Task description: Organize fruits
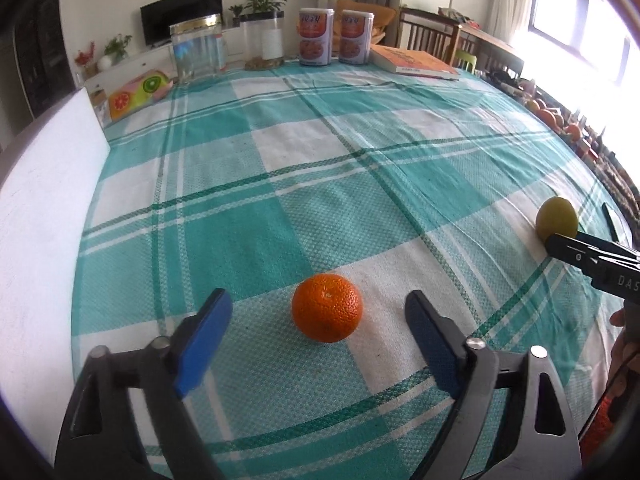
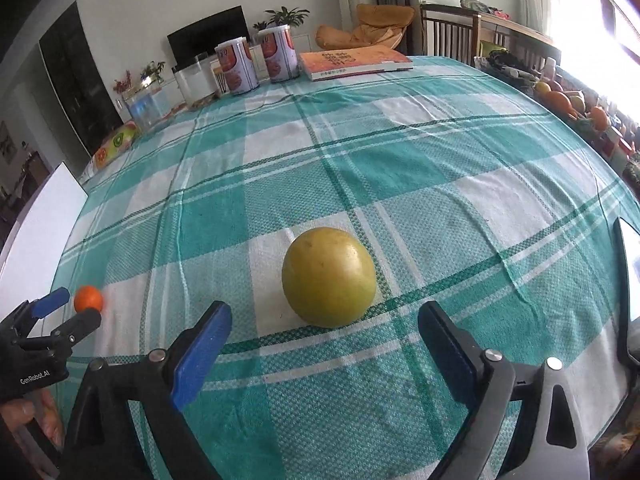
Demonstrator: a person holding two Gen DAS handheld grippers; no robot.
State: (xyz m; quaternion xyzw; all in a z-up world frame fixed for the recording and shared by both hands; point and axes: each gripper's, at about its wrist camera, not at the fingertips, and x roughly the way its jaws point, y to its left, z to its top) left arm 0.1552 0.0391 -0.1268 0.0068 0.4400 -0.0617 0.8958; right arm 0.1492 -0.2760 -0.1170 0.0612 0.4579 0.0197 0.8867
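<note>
The orange (image 1: pixel 327 307) was small, round and bright, its peel finely pitted, with a faint pale mark on top. It sat on the checked tablecloth (image 1: pixel 320 168), on a white square near the front edge of the table. The left gripper (image 1: pixel 318 312) was lowered around it, one blue pad (image 1: pixel 204 346) on each side, gaps showing between pads and peel; the jaws stood apart, not gripping.

To the right, well apart from the orange, lay the yellow fruit (image 2: pixel 329 277), much larger, smooth-skinned, greenish yellow with a few small brown specks and a dull sheen. It too rested on the cloth, straddling a white square and a green stripe. The right gripper (image 2: pixel 325 334) framed it just short of its widest part, pads clear of the skin, jaws wide.

At the far edge of the table stood two printed cans (image 1: pixel 335 37), an orange-covered book (image 1: pixel 414 62), a clear jar (image 1: pixel 199 50) and a fruit-patterned box (image 1: pixel 138 94).
</note>
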